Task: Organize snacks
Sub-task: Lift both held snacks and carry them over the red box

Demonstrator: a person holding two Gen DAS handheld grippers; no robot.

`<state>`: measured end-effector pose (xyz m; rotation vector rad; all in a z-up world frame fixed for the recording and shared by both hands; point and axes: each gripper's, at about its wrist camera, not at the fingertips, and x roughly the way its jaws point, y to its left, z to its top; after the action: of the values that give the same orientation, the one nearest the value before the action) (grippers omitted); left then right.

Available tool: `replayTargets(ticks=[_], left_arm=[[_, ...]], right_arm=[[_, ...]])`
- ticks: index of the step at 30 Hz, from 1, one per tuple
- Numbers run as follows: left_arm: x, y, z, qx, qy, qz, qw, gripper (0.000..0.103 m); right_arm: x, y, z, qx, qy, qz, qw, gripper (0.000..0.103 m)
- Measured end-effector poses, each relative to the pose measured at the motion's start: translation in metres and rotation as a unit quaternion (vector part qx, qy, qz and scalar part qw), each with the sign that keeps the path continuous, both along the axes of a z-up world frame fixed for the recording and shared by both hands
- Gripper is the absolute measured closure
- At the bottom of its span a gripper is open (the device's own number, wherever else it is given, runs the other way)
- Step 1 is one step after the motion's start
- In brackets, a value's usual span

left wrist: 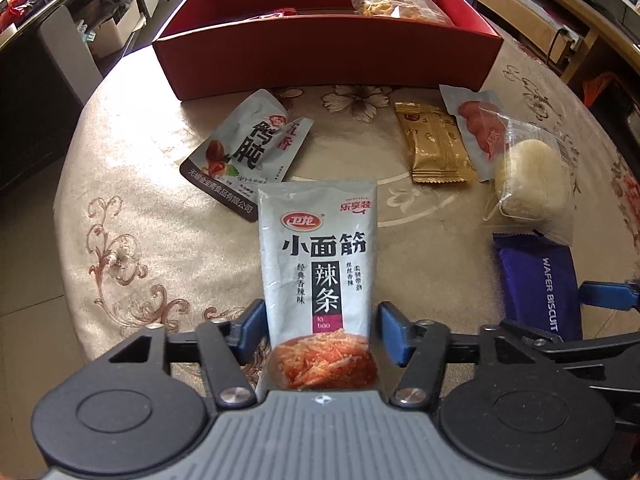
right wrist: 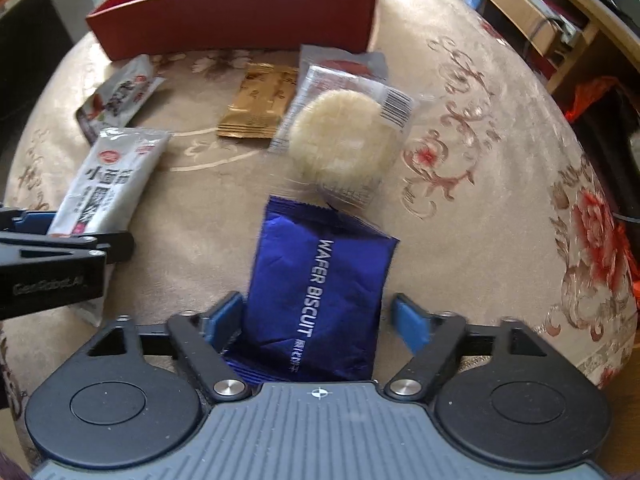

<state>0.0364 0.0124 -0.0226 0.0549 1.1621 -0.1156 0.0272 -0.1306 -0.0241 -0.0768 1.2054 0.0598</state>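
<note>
My left claw (left wrist: 320,332) is standing open astride the lower end of the grey latiao packet (left wrist: 318,264), its blue pads just off each edge. My right claw (right wrist: 318,322) is likewise spread around the blue wafer biscuit pack (right wrist: 320,296). Ahead of it are lying a clear-wrapped rice cake (right wrist: 336,144) and a gold sachet (right wrist: 260,100); beyond them is sitting the red box (left wrist: 328,56) on the embroidered tablecloth (left wrist: 132,220).

The blue packet (right wrist: 320,300) reads "WAFER BISCUIT"; the grey pouch (left wrist: 318,260) reads "小面筋", "辣条", "la tiao"; the left gripper's arm (right wrist: 48,280) reads "GenRobot.AI"
</note>
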Motion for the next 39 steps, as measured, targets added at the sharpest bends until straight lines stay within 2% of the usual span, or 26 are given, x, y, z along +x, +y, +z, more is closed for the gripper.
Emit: replayTargets(ticks=[2, 4, 5, 6, 11, 20, 24, 27, 39], left_arm=[[0.0, -0.002, -0.001, 0.005, -0.003, -0.003, 1.0, 0.041], [-0.002, -0.004, 0.0, 0.008, -0.004, -0.003, 1.0, 0.045], [-0.002, -0.004, 0.001, 0.002, -0.002, -0.004, 1.0, 0.054], [-0.002, -0.006, 0.002, 0.001, -0.001, -0.004, 1.0, 0.058], [-0.012, -0.004, 0.005, -0.004, 0.002, 0.0, 1.0, 0.063], [-0.02, -0.003, 0.03, 0.001, -0.021, 0.012, 0.9997, 0.064], [-0.011, 0.001, 0.047, -0.015, -0.045, 0.015, 0.9988, 0.064], [-0.001, 0.005, 0.051, -0.023, -0.047, 0.025, 0.9983, 0.064], [0.044, 0.006, 0.068, -0.03, -0.069, 0.03, 0.9967, 0.064]], right_arm=[[-0.002, 0.0, 0.0, 0.002, -0.003, 0.004, 1.0, 0.015], [-0.004, 0.004, 0.003, 0.004, -0.007, 0.014, 1.0, 0.027], [-0.005, 0.006, 0.005, 0.002, -0.009, 0.018, 1.0, 0.028], [-0.006, 0.006, 0.005, 0.002, -0.009, 0.018, 1.0, 0.028], [-0.01, 0.005, 0.014, 0.016, -0.016, 0.017, 1.0, 0.029], [-0.018, 0.009, 0.045, 0.04, -0.066, 0.015, 0.997, 0.029], [-0.01, 0.005, 0.046, 0.043, -0.073, 0.006, 0.996, 0.029], [-0.005, 0.008, 0.045, 0.04, -0.076, 0.008, 0.996, 0.029], [0.043, 0.013, 0.067, 0.057, -0.108, 0.007, 0.993, 0.029]])
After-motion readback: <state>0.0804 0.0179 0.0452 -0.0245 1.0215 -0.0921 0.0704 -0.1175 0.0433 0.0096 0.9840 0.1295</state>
